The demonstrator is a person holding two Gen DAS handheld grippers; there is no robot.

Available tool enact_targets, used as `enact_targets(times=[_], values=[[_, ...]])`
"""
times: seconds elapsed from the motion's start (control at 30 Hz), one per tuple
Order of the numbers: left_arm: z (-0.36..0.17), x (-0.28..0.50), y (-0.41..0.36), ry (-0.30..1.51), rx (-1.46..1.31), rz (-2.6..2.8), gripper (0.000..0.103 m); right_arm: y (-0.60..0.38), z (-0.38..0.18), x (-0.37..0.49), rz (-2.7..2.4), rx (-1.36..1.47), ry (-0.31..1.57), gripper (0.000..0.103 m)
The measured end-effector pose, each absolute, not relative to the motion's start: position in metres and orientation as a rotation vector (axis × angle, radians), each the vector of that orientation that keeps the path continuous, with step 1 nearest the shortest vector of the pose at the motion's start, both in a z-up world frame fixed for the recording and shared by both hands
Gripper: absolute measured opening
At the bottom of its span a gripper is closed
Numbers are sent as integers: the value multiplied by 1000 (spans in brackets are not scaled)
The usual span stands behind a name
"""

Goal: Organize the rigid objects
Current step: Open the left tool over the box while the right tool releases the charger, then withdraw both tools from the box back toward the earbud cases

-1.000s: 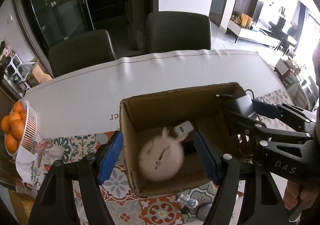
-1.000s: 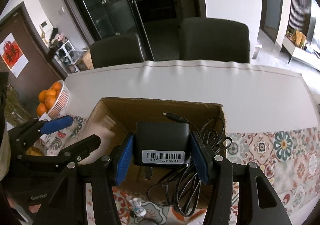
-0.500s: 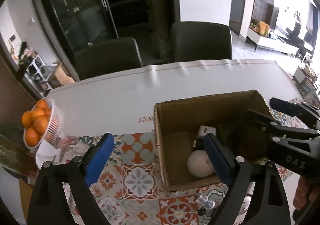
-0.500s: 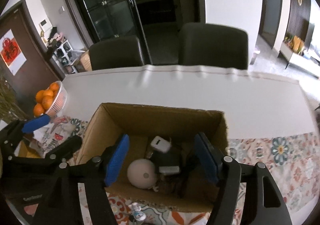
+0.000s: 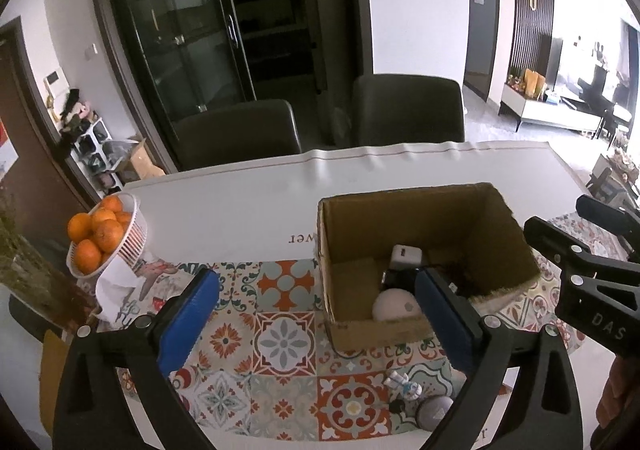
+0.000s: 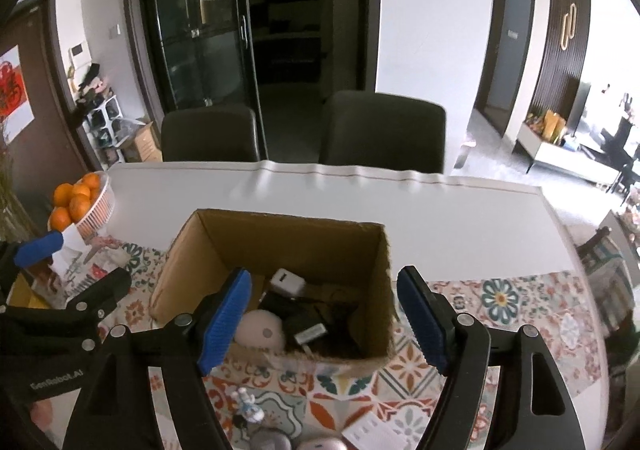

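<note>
An open cardboard box [image 5: 420,218] stands on the patterned tablecloth. Inside lie a round white device [image 5: 394,304], a white charger cube [image 5: 406,256] and a black adapter [image 5: 400,276] with its cable. My left gripper [image 5: 316,276] hangs above and in front of the box's left corner, jaws opening wide, nothing between them. My right gripper [image 6: 323,276] hovers over the box [image 6: 280,242], jaws opening, not touching the adapter [image 6: 304,320] or the round device [image 6: 260,330] below.
A small figurine [image 5: 404,388] and a grey round object [image 5: 434,410] lie on the cloth in front of the box. A white basket of oranges [image 5: 100,238] stands at the left. A white card [image 6: 368,434] lies near the front edge. Two dark chairs stand behind the table.
The left gripper let the round white device fall into the box. The right one released the black adapter there. Both jaws spread and both grippers drew back and up.
</note>
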State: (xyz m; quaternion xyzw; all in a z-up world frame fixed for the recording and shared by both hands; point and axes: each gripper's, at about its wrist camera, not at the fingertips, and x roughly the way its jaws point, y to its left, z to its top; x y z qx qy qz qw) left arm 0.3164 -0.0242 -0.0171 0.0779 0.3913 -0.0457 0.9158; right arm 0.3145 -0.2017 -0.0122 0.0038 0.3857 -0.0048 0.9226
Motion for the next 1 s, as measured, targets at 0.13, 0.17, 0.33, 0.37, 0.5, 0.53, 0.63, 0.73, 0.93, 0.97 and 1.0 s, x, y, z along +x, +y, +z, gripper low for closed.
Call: enact_targets(times=[0.13,0.17,0.33,0.37,0.5,0.53,0.63,0.73,0.93,0.97,1.0], values=[[-17,294,-27,787,156,-98,102,-205,-8,287,-27,0,756,77],[-19,289,-28,785,158,-99,102,-206,-8,281,-34,0,749,77],[-23,259,-31,782,147,-116,102,-209,-8,245,-59,-6,702,77],[-25,253,-32,781,146,-115,102,-210,-9,236,-61,-2,692,77],[-35,233,-31,780,140,-112,102,-210,-16,214,-50,6,680,77],[-37,228,-31,777,141,-112,102,-209,-19,208,-46,3,680,77],[-47,215,-31,779,149,-110,102,-208,-32,194,-41,2,690,77],[-58,202,-30,777,152,-107,102,-208,-42,183,-30,6,697,77],[-81,185,-30,762,157,-99,102,-207,-68,166,-20,10,722,77],[-87,183,-30,773,156,-104,102,-207,-73,164,-13,8,729,77],[-91,182,-30,781,154,-108,102,-206,-76,163,-11,3,735,77]])
